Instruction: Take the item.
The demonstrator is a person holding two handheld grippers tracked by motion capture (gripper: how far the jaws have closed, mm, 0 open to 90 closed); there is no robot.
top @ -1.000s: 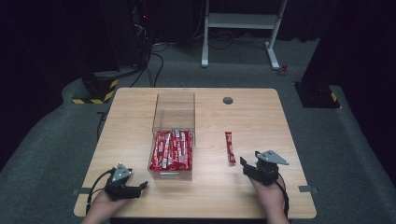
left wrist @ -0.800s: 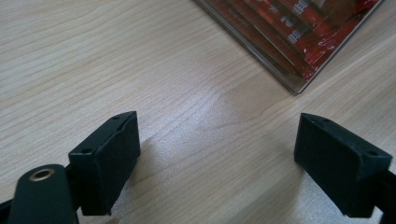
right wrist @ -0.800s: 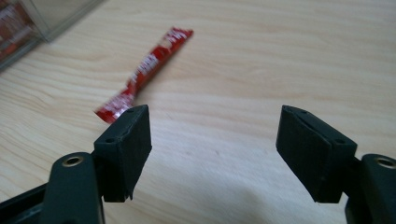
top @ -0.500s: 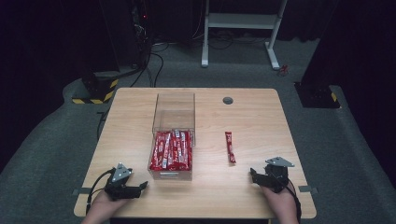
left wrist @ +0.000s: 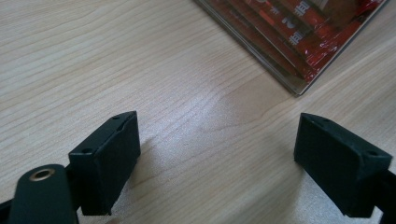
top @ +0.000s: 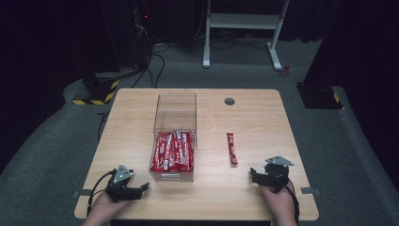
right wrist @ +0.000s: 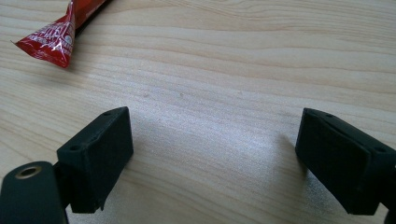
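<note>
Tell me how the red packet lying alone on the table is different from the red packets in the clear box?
The loose packet lies alone on the bare table, to the right of the box; the boxed packets sit inside the clear walls. The loose packet is single and apart; the boxed packets are packed side by side, touching. The loose packet lies closer to the right gripper, the boxed packets closer to the left gripper. All are red, long and slim.

We see grey carpet around the wooden bench, a white frame at upper centre, and dark surroundings with cables.
</note>
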